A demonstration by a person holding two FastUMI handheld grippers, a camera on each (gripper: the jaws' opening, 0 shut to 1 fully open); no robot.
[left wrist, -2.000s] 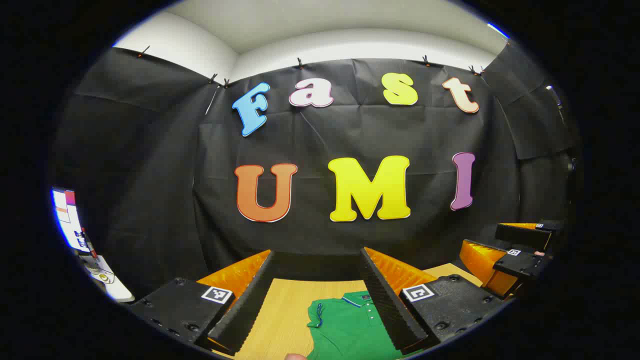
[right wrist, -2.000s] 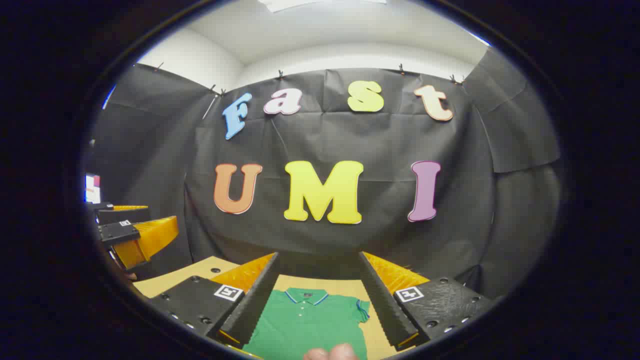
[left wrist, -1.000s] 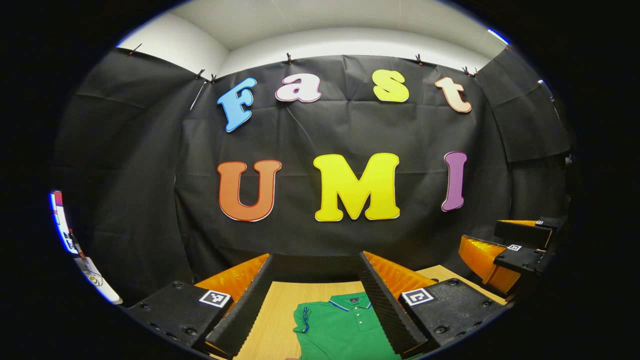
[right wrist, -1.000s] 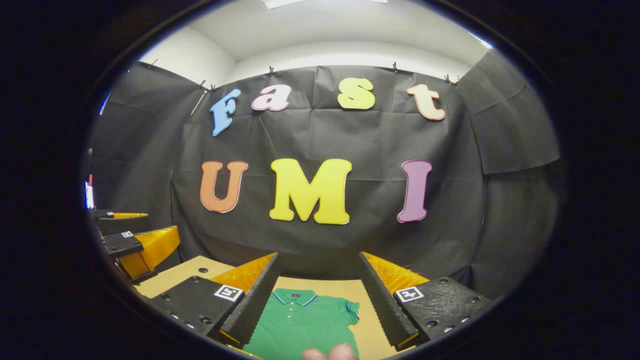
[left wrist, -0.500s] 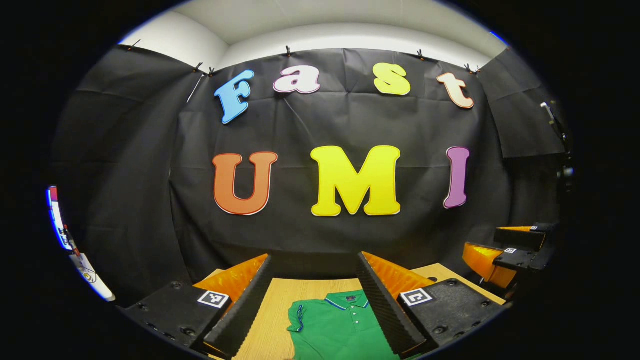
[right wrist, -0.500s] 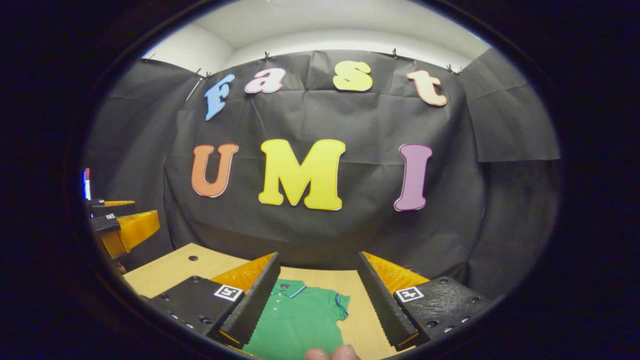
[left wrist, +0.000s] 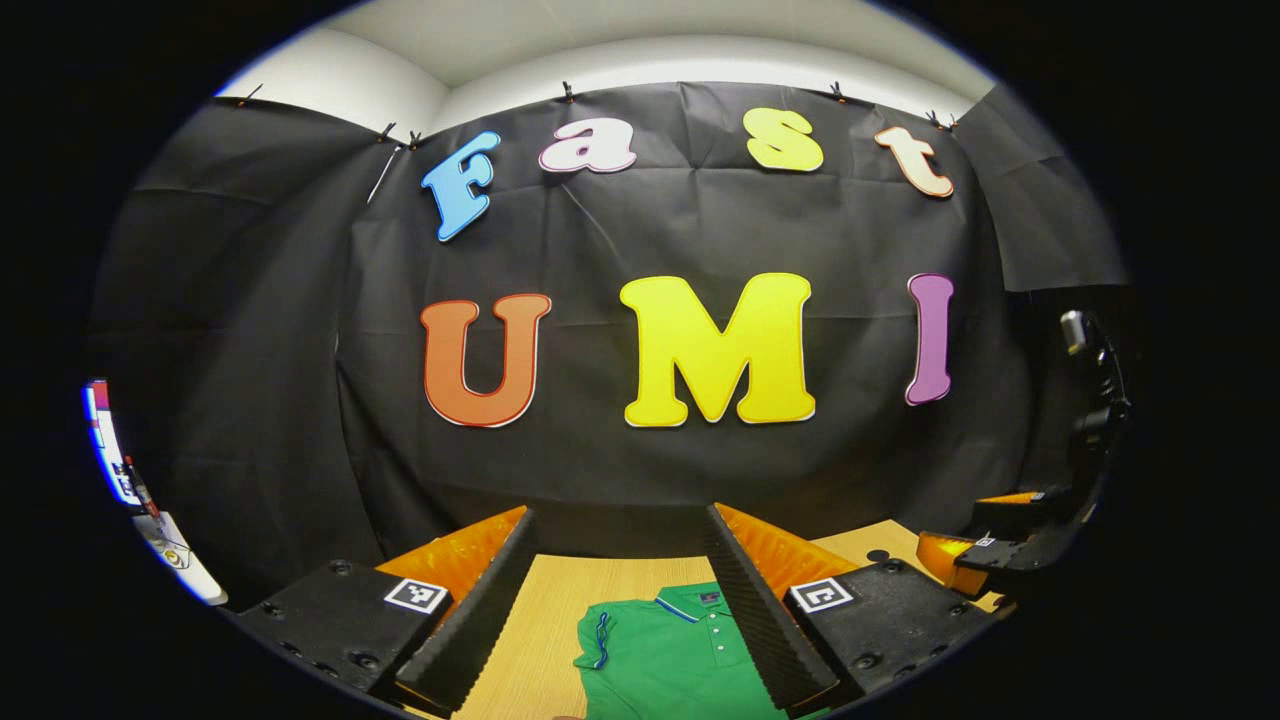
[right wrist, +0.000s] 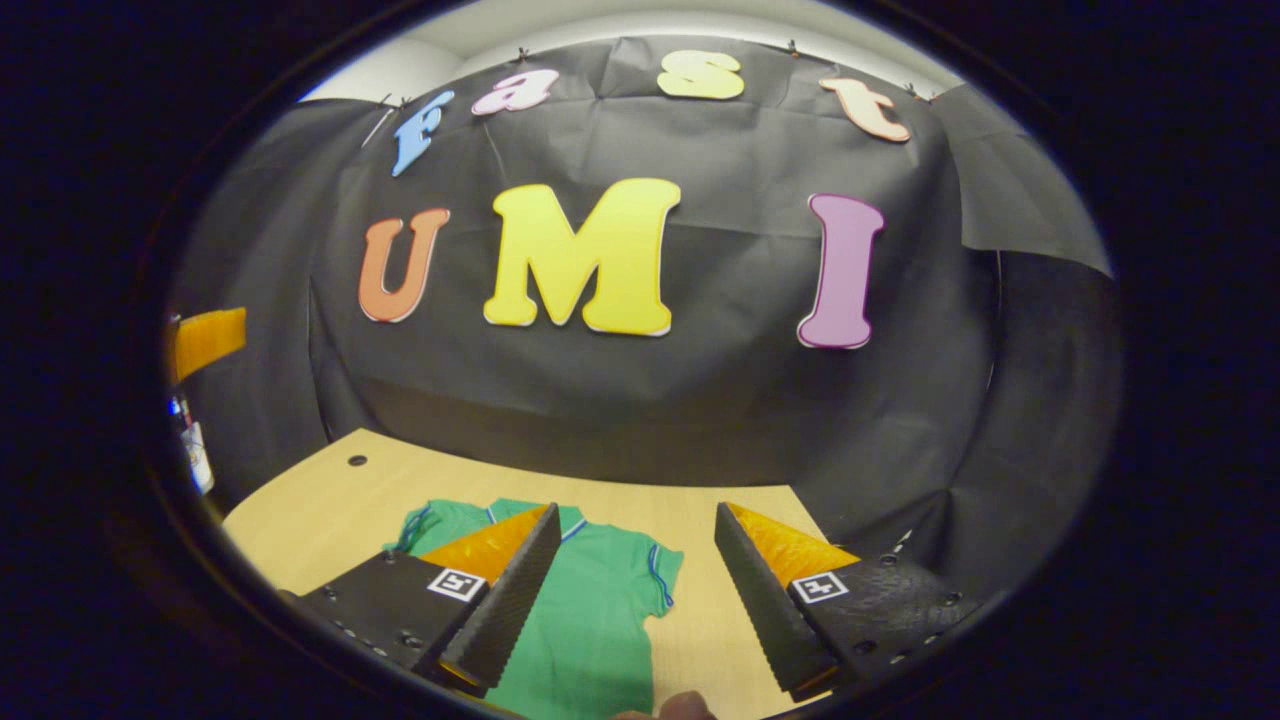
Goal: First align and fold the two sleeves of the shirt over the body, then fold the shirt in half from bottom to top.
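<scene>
In the left gripper view, the left tool (left wrist: 615, 590) hangs above the wooden surface (left wrist: 545, 620) with its jaws apart, nothing between them. The green shirt (left wrist: 670, 655) lies flat below, collar toward the far wall; it sits much as it did half a second ago. The right tool (left wrist: 985, 545) shows lower at the right edge than before.

In the right gripper view, the right tool (right wrist: 630, 585), jaws apart and empty, has tipped downward, so more of the surface (right wrist: 330, 500) appears. The shirt (right wrist: 590, 620) lies spread, both sleeves still out. Folding has probably not begun; the right sleeve (right wrist: 655, 580) looks nearest.
</scene>
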